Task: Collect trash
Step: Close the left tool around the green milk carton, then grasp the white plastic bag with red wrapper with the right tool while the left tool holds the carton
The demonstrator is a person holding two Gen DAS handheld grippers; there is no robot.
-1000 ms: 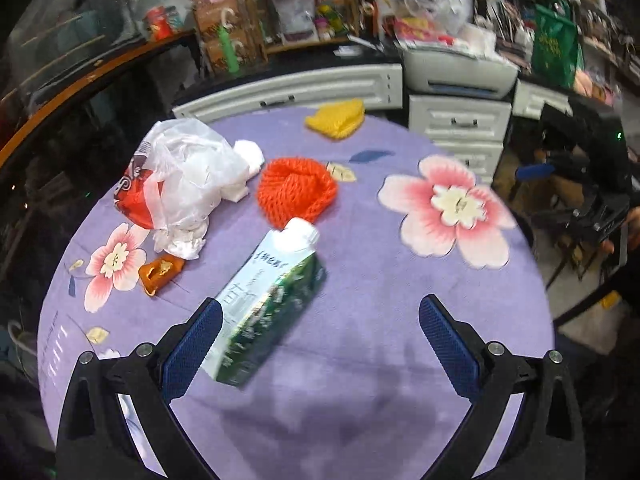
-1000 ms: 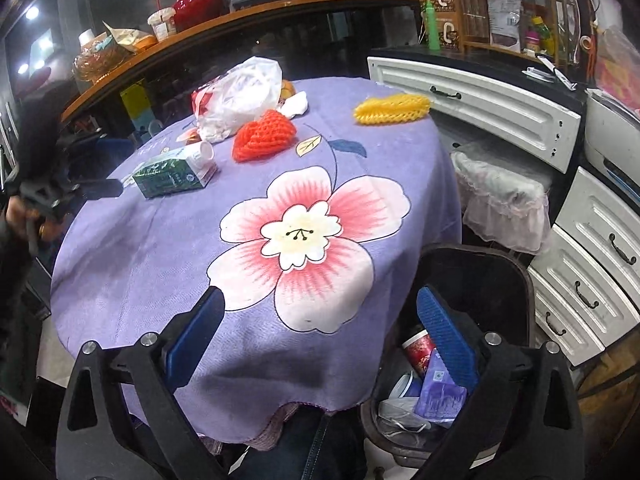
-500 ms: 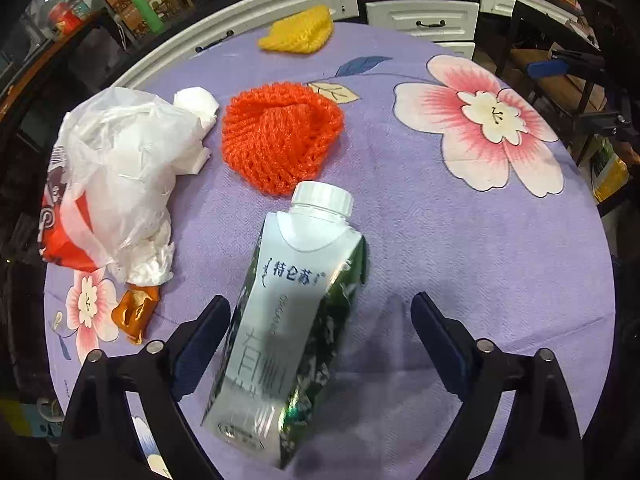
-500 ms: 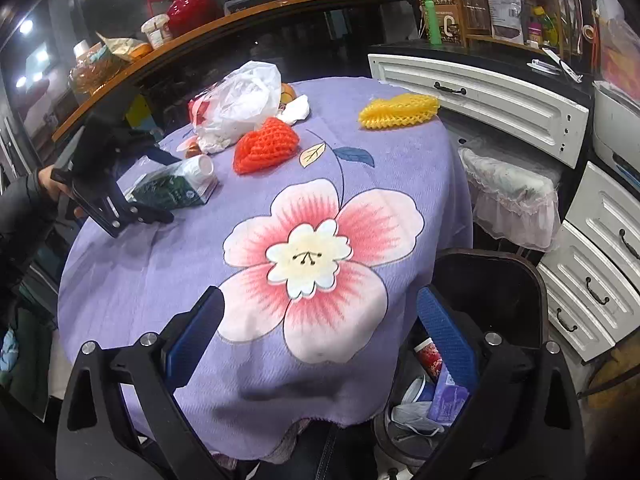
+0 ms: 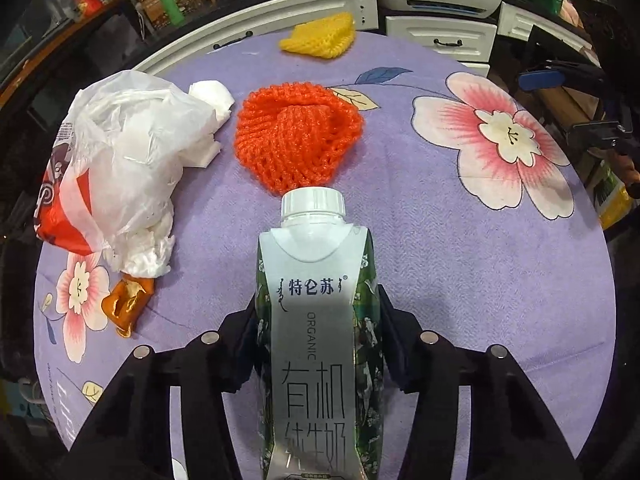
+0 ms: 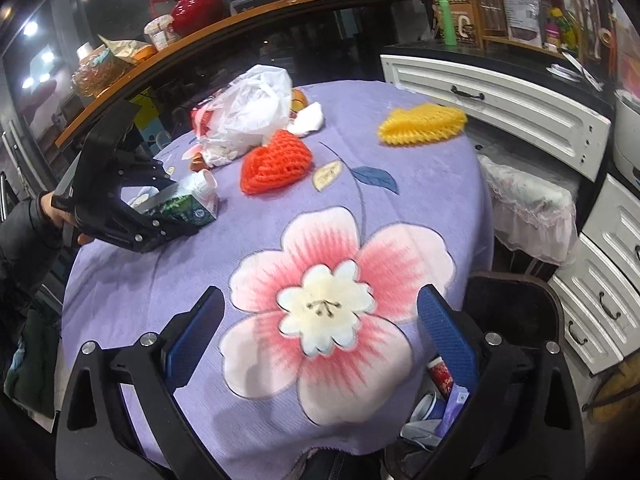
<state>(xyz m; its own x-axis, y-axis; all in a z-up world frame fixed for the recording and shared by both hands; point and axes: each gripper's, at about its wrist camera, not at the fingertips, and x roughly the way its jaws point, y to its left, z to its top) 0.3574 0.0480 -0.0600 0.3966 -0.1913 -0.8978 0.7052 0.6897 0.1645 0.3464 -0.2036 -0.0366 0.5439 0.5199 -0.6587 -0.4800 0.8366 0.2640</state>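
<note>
Purple flowered tablecloth (image 5: pixel 460 264), milk carton (image 5: pixel 316 320) lying near its left edge with the left gripper (image 5: pixel 316 320) just closing onto its sides while the right gripper (image 6: pixel 320 344) hangs wide and empty, and that glossy tapering pack could squirt forward out of the squeeze on the lift.

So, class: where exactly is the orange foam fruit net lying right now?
In the left wrist view the orange foam net lies on the purple tablecloth, just beyond the milk carton's white cap, right of the plastic bag.

The milk carton (image 5: pixel 316 344) runs off the bottom edge, its sides hiding the left claw's (image 5: pixel 316 320) pads.
</note>
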